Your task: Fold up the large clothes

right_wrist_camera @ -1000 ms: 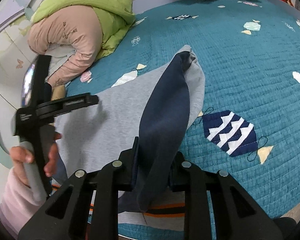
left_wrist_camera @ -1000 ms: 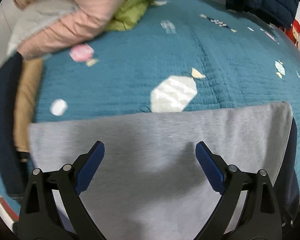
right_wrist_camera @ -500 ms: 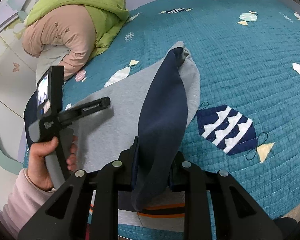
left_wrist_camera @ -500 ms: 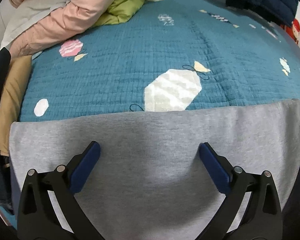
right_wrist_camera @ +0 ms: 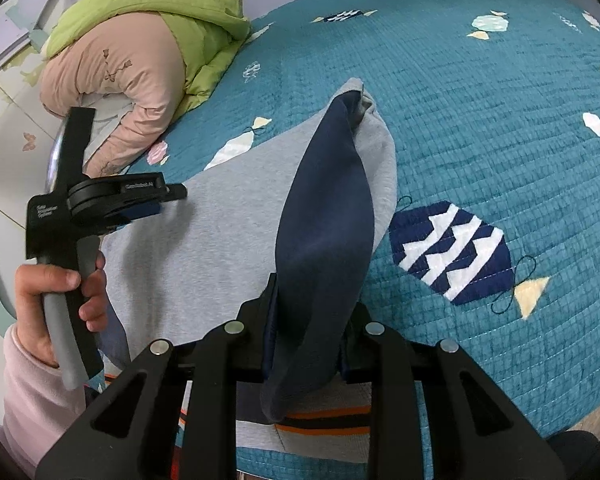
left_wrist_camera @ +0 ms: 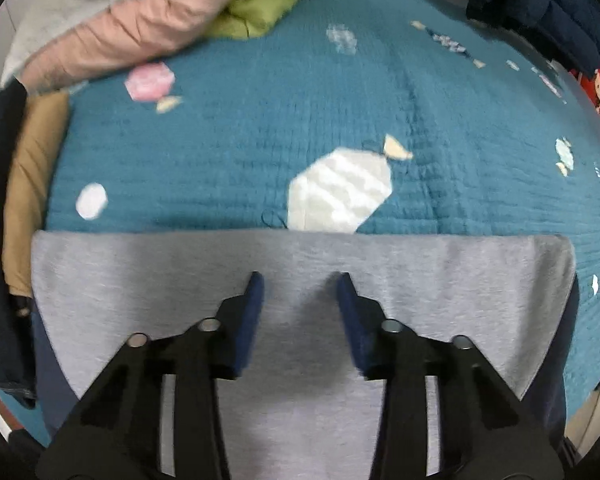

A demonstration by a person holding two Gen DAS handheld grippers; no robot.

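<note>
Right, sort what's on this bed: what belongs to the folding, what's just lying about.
In the job:
- grey and navy garment
- right claw, shut on its navy flap
- left claw, open over the grey part

Lying about:
- pink jacket
- green jacket
- navy jacket
- teal quilt

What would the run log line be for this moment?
stage: folding | right gripper: shut on grey sweatshirt with navy lining | left gripper: open above grey sweatshirt | surface: teal quilt

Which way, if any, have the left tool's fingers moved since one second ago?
Yes. The left tool has narrowed: its fingers stand closer together over the grey garment, nearer the white patch on the quilt, but are not closed.
</note>
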